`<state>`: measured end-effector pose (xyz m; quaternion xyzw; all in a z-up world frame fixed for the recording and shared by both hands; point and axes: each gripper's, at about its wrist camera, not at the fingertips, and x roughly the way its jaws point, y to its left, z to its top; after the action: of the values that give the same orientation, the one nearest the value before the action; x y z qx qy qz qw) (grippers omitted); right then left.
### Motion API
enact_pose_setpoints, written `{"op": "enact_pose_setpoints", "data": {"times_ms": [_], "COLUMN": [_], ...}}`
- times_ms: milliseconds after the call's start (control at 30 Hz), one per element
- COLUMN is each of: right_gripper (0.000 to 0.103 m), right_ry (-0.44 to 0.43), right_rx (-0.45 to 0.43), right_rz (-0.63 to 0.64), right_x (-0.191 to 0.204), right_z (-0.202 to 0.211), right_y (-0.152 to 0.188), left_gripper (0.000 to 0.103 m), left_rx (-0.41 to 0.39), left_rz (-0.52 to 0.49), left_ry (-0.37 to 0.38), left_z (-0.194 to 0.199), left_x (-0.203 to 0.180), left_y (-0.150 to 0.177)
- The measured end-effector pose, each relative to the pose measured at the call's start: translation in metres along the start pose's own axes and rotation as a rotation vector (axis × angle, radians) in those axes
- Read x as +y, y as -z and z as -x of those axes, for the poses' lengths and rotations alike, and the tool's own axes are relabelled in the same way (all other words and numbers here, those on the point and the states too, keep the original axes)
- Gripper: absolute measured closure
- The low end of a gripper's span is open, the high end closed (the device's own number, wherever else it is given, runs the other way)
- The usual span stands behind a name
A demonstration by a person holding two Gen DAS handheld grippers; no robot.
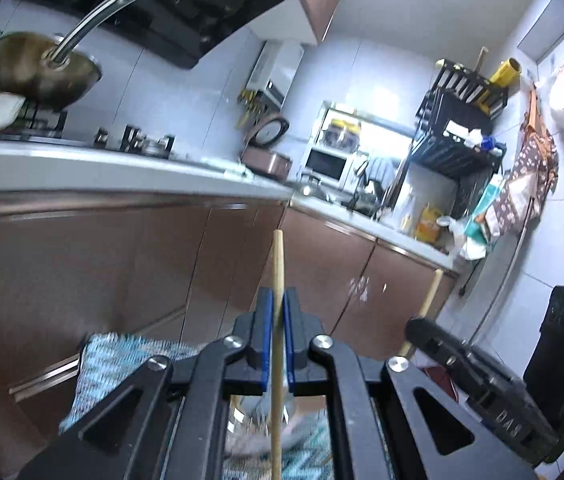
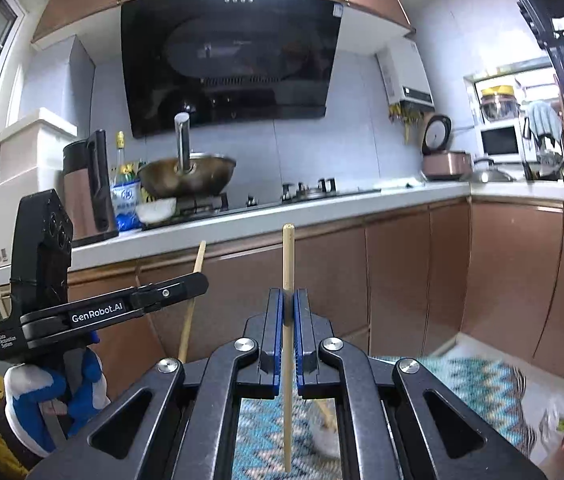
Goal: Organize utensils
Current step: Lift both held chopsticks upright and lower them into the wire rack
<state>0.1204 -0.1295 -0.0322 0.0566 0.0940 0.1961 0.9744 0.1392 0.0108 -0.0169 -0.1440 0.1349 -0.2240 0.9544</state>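
Left wrist view: the left hand-held gripper (image 1: 278,312) is clamped on one chopstick (image 1: 277,264), upright below the desk (image 1: 122,168) edge.

Right wrist view: the right hand-held gripper (image 2: 289,312) pinches a second chopstick (image 2: 287,256) (likewise upright). Picked up, I judge; stowing remains, no holder visible.

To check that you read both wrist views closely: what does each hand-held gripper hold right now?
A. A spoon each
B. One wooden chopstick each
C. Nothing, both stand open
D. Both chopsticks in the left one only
B: the left hand-held gripper pinches one wooden chopstick, and the right hand-held gripper pinches another chopstick.
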Motion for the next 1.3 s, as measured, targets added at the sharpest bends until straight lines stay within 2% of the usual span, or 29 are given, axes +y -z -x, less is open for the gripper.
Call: {"op": "enact_pose_setpoints", "data": {"times_ms": [200, 433, 767, 1167, 1200, 1267, 1300], "right_gripper": [0.098, 0.098, 0.098, 0.098, 0.097, 0.097, 0.097], "right_ry": [0.009, 0.034, 0.040, 0.070, 0.072, 0.075, 0.075], "right_rx": [-0.040, -0.047, -0.007, 0.032, 0.035, 0.034, 0.034], "right_rz": [0.014, 0.012, -0.011, -0.019, -0.019, -0.027, -0.034], "right_x": [-0.016, -0.037, -0.057, -0.064, -0.064, -0.065, -0.065], "right_z": [-0.036, -0.068, -0.090, -0.091, -0.091, -0.088, -0.087], "right_y": [0.001, 0.017, 0.048, 0.071, 0.073, 0.075, 0.075], "left_gripper": [0.098, 0.098, 0.098, 0.095, 0.093, 0.080, 0.078], "left_rx": [-0.110, -0.204, -0.210, -0.239, -0.238, -0.231, -0.230], "left_rz": [-0.008, -0.008, -0.032, -0.042, -0.043, -0.042, -0.042], "left_ry": [-0.018, -0.053, -0.098, -0.157, -0.159, -0.159, -0.159], "left_z": [-0.041, -0.081, -0.118, -0.122, -0.121, -0.116, -0.114], "left_x": [-0.006, -0.001, 0.006, 0.013, 0.014, 0.015, 0.015], "left_y": [-0.003, 0.017, 0.053, 0.086, 0.087, 0.086, 0.086]}}
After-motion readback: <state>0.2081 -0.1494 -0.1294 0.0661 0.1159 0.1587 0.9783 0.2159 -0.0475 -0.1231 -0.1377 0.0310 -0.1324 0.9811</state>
